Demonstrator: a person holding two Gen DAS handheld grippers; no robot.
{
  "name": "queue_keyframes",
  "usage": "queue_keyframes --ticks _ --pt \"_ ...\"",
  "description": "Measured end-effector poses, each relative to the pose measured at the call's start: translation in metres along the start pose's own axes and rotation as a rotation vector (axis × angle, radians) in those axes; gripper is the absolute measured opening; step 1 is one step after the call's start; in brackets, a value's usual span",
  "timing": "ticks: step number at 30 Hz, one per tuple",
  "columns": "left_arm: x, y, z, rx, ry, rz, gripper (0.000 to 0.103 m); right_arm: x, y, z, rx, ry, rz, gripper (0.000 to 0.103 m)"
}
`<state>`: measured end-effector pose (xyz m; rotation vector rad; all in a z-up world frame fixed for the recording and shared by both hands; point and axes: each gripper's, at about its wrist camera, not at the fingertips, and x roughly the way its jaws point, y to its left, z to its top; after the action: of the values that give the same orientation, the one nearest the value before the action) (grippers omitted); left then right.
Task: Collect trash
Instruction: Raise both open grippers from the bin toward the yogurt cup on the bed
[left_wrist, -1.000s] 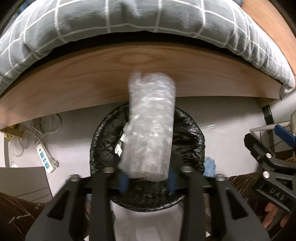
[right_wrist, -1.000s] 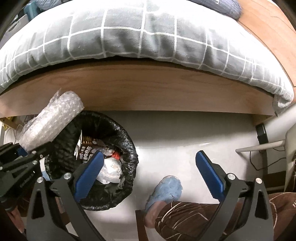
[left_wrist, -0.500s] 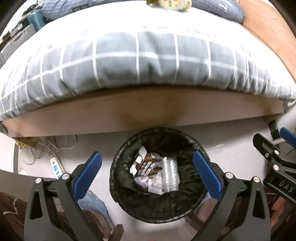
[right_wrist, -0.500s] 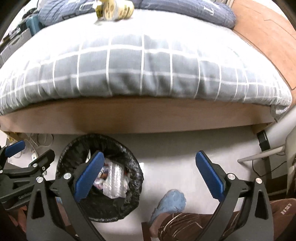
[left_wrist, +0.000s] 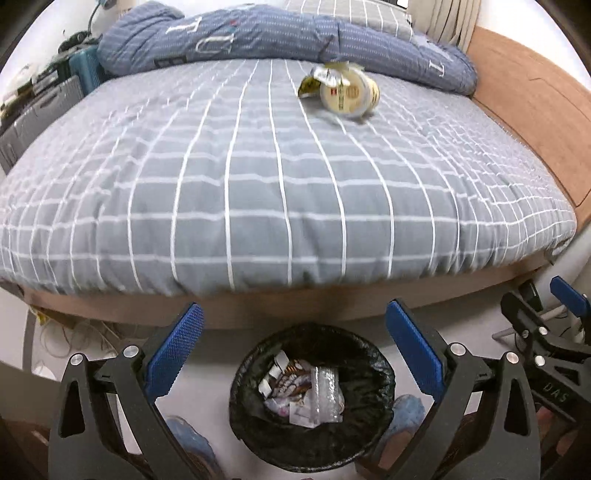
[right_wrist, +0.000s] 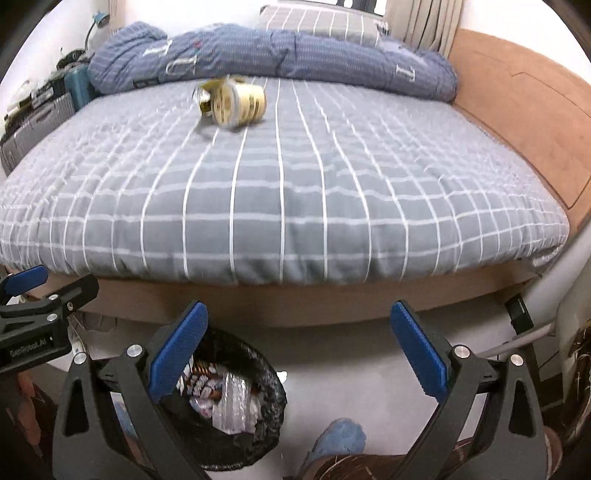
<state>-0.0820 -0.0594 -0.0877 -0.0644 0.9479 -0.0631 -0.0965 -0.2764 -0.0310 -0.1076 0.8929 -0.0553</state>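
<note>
The bubble wrap (left_wrist: 325, 391) you held a second ago has dropped into the bin (left_wrist: 312, 397) at 6 o'clock — so your left gripper (left_wrist: 293, 352) is free, fingers spread wide and empty. Your right gripper (right_wrist: 299, 350) is spread and empty too. What looks like the last trash, a yellow cup (left_wrist: 349, 92), lies on the bed (left_wrist: 280, 192) at 12 o'clock — likely next.

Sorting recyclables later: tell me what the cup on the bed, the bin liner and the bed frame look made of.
Cup: probably paper or thin plastic, cream printed wall, crumpled foil-like lid; blur leaves it open.
Bin liner: thin black plastic film, glossy and wrinkled.
Bed frame: wood or wood-look laminate, matte brown; grain hard to make out.
</note>
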Motion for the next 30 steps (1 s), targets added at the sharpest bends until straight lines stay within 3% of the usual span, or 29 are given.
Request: queue_keyframes --ticks 12,20,30 --pt "-0.006 0.01 0.051 -0.003 -0.076 0.019 0.097 -0.008 0.001 0.045 -0.002 -0.112 0.04 0.095" --pt "0.006 0.013 0.094 -0.011 -0.102 0.005 0.097 0.015 -0.009 0.08 0.028 -0.12 0.06 0.095" --pt "0.045 0.013 0.15 0.012 -0.111 0.018 0.097 0.059 0.005 0.126 0.003 -0.109 0.085 0.095"
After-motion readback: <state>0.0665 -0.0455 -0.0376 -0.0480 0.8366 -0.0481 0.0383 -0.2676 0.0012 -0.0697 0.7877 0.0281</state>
